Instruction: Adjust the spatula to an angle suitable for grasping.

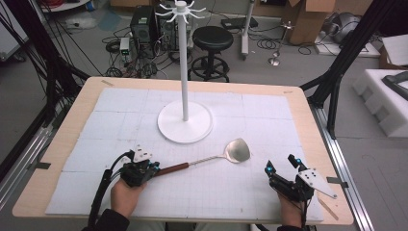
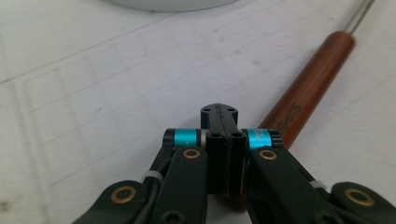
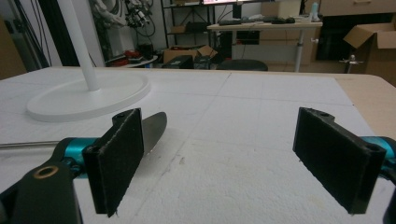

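Observation:
A metal spatula (image 1: pixel 238 150) with a reddish-brown wooden handle (image 1: pixel 171 169) lies on the white mat, its blade toward the right. My left gripper (image 1: pixel 155 167) sits low at the handle's end. In the left gripper view its jaws (image 2: pixel 219 112) are pressed together with nothing between them. The wooden handle (image 2: pixel 313 88) runs just to their right and passes under the gripper body. My right gripper (image 1: pixel 281 163) rests near the front right of the mat, open and empty (image 3: pixel 224 140). The spatula blade (image 3: pixel 154 130) shows behind its left pad (image 3: pixel 119 158).
A white stand with a round base (image 1: pixel 185 127) and a tall pole topped by hooks (image 1: pixel 181 9) rises mid-table behind the spatula. The mat covers a wooden table (image 1: pixel 62 139). A black stool (image 1: pixel 212 38) and cables lie on the floor beyond.

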A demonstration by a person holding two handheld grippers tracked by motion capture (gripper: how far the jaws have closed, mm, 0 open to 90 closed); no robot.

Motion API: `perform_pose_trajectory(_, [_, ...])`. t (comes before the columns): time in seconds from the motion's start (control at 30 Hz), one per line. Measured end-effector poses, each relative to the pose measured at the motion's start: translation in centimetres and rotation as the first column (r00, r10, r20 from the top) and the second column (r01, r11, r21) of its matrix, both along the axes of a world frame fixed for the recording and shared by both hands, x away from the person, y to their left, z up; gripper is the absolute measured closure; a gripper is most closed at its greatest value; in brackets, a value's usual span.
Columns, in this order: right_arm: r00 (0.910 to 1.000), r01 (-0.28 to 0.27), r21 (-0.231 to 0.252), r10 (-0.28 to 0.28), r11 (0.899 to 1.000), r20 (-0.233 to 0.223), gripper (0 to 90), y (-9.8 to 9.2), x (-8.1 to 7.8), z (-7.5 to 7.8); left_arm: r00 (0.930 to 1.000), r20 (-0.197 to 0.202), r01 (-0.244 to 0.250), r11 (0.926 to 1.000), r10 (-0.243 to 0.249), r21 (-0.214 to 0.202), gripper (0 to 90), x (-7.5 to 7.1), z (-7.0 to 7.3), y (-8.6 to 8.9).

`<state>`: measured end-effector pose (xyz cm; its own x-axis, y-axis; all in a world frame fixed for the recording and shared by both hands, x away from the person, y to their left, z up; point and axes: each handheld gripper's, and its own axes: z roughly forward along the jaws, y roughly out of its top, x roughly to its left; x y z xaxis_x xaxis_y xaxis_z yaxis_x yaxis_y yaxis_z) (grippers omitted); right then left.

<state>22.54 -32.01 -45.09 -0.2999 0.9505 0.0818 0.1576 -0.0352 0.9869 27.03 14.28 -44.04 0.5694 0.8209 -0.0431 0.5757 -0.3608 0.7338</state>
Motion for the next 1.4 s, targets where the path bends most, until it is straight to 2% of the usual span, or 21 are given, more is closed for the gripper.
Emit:
perform_pose_trajectory(0.1, [1.0, -0.002, 0.001, 0.002, 1.0, -0.002, 15.4, 0.0, 0.0, 0.0, 0.9999, 0.009, 0.01, 0.9999, -0.01, 0.004, 89.8, -0.2, 0.1, -0.3])
perform_pose_trajectory(0.3, [0.9969, -0.04, 0.008, 0.041, 0.999, -0.067, 26.4, -0.1, 0.7, 0.2, 0.9963, 0.059, -0.06, 0.9976, 0.062, -0.036, 89.7, -0.5, 1.3, 2.4])
perform_pose_trajectory(0.33, [0.9897, -0.083, 0.016, 0.085, 0.996, -0.115, 33.9, 0.3, 1.4, 0.3, 0.9939, 0.079, -0.073, 0.9955, 0.078, -0.06, 89.6, -0.7, 1.5, 3.6])
perform_pose_trajectory(0.4, [0.9862, -0.102, 0.023, 0.104, 0.995, -0.129, 37.1, 0.5, 1.6, 0.4, 0.9922, 0.09, -0.08, 0.9943, 0.086, -0.07, 89.6, -0.7, 1.5, 4.1])
perform_pose_trajectory(0.53, [0.9651, -0.199, -0.014, 0.193, 0.98, -0.177, 60.7, 2.6, 3.0, 1.6, 0.9816, 0.147, -0.103, 0.9861, 0.122, -0.131, 89.3, -1.3, 1.6, 6.6])
perform_pose_trajectory(0.57, [0.9457, -0.241, -0.03, 0.227, 0.97, -0.232, 81.6, 4.0, 4.2, 2.6, 0.9779, 0.162, -0.109, 0.9834, 0.132, -0.145, 87.6, -1.5, 1.6, 7.1])
perform_pose_trajectory(0.6, [0.9371, -0.257, -0.031, 0.241, 0.966, -0.253, 89.2, 4.4, 4.7, 2.9, 0.9756, 0.173, -0.109, 0.9824, 0.135, -0.152, 86.9, -1.7, 1.7, 7.4])
perform_pose_trajectory(0.67, [0.9115, -0.28, -0.022, 0.259, 0.96, -0.319, 89.4, 5.6, 6.1, 3.5, 0.967, 0.204, -0.117, 0.9777, 0.152, -0.175, 85.6, -2.2, 1.8, 8.7])
perform_pose_trajectory(0.7, [0.9115, -0.28, -0.022, 0.259, 0.96, -0.319, 89.4, 5.6, 6.1, 3.5, 0.967, 0.204, -0.117, 0.9777, 0.152, -0.175, 85.6, -2.2, 1.8, 8.7])
perform_pose_trajectory(0.73, [0.8985, -0.294, -0.03, 0.266, 0.955, -0.35, 89.5, 6.3, 6.9, 3.7, 0.9634, 0.217, -0.118, 0.9757, 0.158, -0.185, 85.6, -2.4, 1.8, 9.0])
perform_pose_trajectory(0.77, [0.873, -0.341, -0.071, 0.288, 0.937, -0.393, 89.5, 8.3, 8.5, 4.0, 0.961, 0.227, -0.116, 0.9756, 0.158, -0.186, 86.6, -2.7, 1.8, 9.4])
perform_pose_trajectory(0.8, [0.873, -0.341, -0.071, 0.288, 0.937, -0.393, 89.5, 8.3, 8.5, 4.0, 0.961, 0.227, -0.116, 0.9756, 0.158, -0.186, 87.2, -2.7, 1.8, 9.4])
perform_pose_trajectory(0.83, [0.852, -0.388, -0.109, 0.312, 0.915, -0.421, 89.5, 10.2, 9.8, 4.0, 0.9612, 0.229, -0.113, 0.9764, 0.154, -0.184, 87.3, -2.8, 1.8, 9.5])
perform_pose_trajectory(0.9, [0.8422, -0.407, -0.123, 0.32, 0.905, -0.434, 89.5, 10.8, 10.3, 3.9, 0.9626, 0.227, -0.107, 0.9779, 0.147, -0.179, 87.6, -3.0, 1.7, 9.6])
perform_pose_trajectory(0.93, [0.8087, -0.443, -0.152, 0.321, 0.884, -0.493, 89.5, 12.5, 11.6, 3.3, 0.9633, 0.226, -0.106, 0.9784, 0.145, -0.178, 87.9, -3.0, 1.7, 9.6])
perform_pose_trajectory(0.97, [0.8087, -0.443, -0.152, 0.321, 0.884, -0.493, 89.5, 12.5, 11.6, 3.3, 0.9636, 0.225, -0.105, 0.9784, 0.144, -0.178, 87.9, -3.0, 1.6, 9.6])
perform_pose_trajectory(1.0, [0.7787, -0.465, -0.164, 0.314, 0.87, -0.543, 89.5, 13.4, 12.5, 2.6, 0.9654, 0.22, -0.101, 0.9784, 0.14, -0.181, 88.0, -3.0, 1.5, 9.6])
perform_pose_trajectory(1.07, [0.7697, -0.473, -0.168, 0.313, 0.865, -0.557, 89.5, 13.6, 12.7, 2.3, 0.9654, 0.22, -0.1, 0.9784, 0.14, -0.181, 87.9, -3.1, 1.5, 9.6])
perform_pose_trajectory(1.1, [0.7493, -0.494, -0.177, 0.314, 0.851, -0.583, 89.5, 14.1, 13.0, 1.7, 0.9665, 0.218, -0.097, 0.979, 0.136, -0.179, 88.0, -3.1, 1.4, 9.5])
perform_pose_trajectory(1.17, [0.7266, -0.519, -0.197, 0.308, 0.832, -0.614, 89.4, 14.5, 13.0, 1.4, 0.9675, 0.216, -0.094, 0.9794, 0.132, -0.179, 87.9, -3.1, 1.4, 9.5])
perform_pose_trajectory(1.4, [0.6998, -0.556, -0.198, 0.326, 0.807, -0.635, 89.6, 14.1, 12.4, 1.7, 0.9713, 0.207, -0.081, 0.9814, 0.117, -0.174, 88.7, -3.2, 1.1, 9.0])
